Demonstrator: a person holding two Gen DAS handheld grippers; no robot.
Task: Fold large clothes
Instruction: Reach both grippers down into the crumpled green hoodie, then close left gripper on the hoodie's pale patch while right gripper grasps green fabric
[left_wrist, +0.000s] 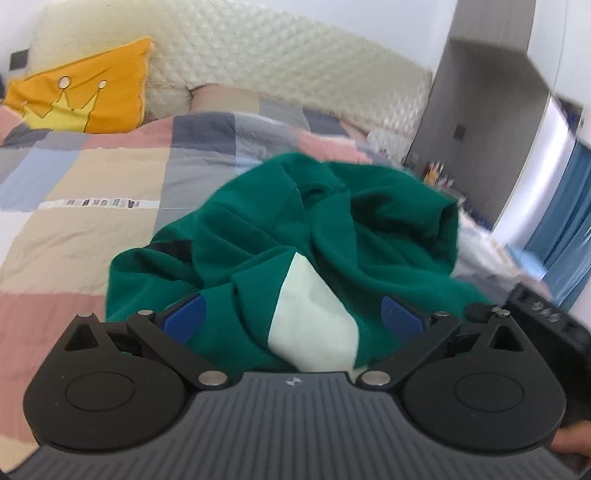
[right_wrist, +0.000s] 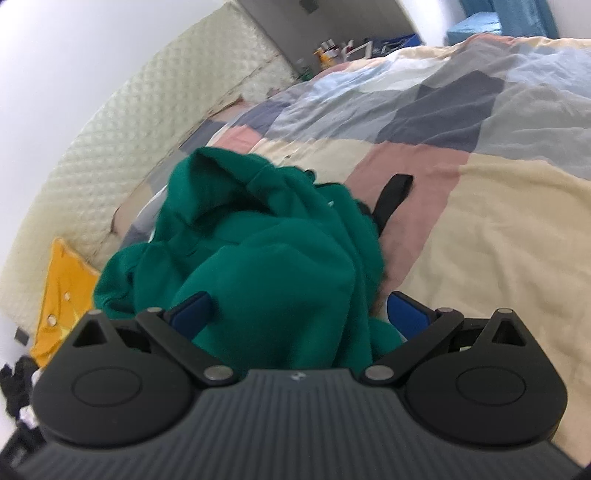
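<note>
A big bed with a blanket of pink, grey, blue and cream squares stands against a cream padded headboard and a white wall, with a yellow crown pillow on it and blue curtains to the side.

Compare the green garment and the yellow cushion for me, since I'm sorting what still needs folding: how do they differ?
The green garment lies crumpled in a heap with deep creases, mid-bed; the yellow cushion sits smooth and propped near the quilted headboard. The garment is dark green with a pale panel; the cushion is orange-yellow with a crown drawn on it. The garment lies between the open fingers of both grippers; the cushion is away from both. Both rest on the patchwork quilt.
</note>
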